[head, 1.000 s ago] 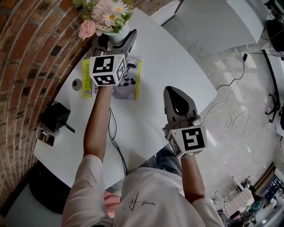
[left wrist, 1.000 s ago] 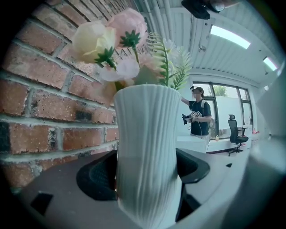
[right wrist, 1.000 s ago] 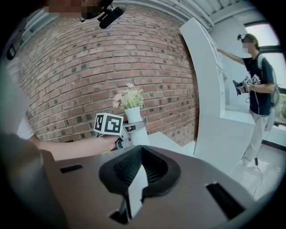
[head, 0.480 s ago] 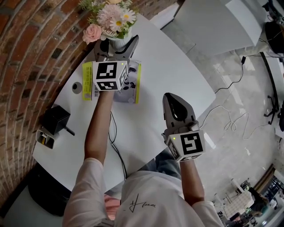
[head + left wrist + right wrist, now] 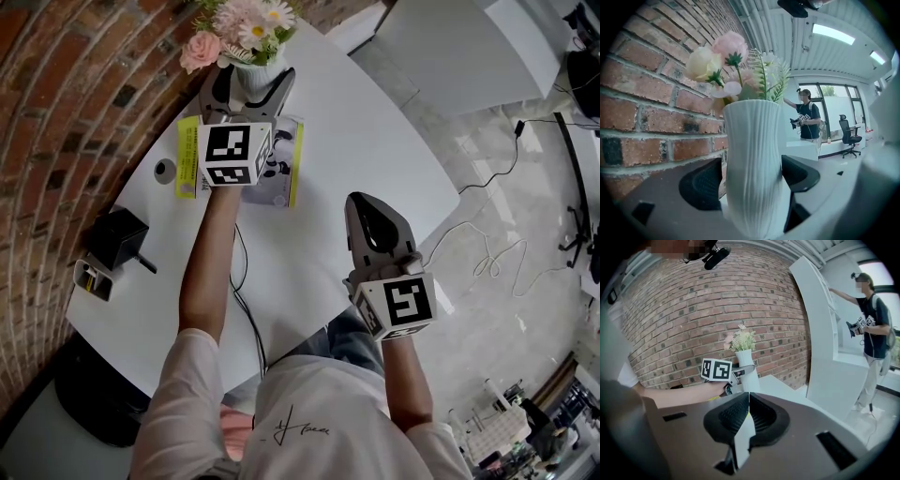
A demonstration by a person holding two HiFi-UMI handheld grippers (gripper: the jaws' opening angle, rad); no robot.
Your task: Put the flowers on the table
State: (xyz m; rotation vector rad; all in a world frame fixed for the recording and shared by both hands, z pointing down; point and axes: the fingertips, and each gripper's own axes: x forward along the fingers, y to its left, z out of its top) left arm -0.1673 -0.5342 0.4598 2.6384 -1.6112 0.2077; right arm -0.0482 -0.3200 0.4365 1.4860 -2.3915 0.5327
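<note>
Pink and white flowers [image 5: 246,23] stand in a white ribbed vase [image 5: 260,75] at the far end of the white table [image 5: 375,141], near the brick wall. My left gripper [image 5: 249,92] is shut on the vase, one jaw pressed on each side. In the left gripper view the vase [image 5: 752,173] fills the gap between the jaws, the flowers [image 5: 736,65] rise above it, and its base is hidden. My right gripper [image 5: 373,208] hovers over the table's near right part, shut and holding nothing. The right gripper [image 5: 746,397] looks toward the vase [image 5: 746,369].
A magazine with yellow edges [image 5: 277,178] lies under my left arm. On the table's left part are a black box [image 5: 114,239], a small round object [image 5: 165,171] and a small device [image 5: 91,279]. A black cable [image 5: 246,300] runs toward me. A person [image 5: 872,333] stands in the background.
The left gripper and the vase it grips have shifted slightly right and toward the table's far end. The right gripper has stayed almost where it was.
</note>
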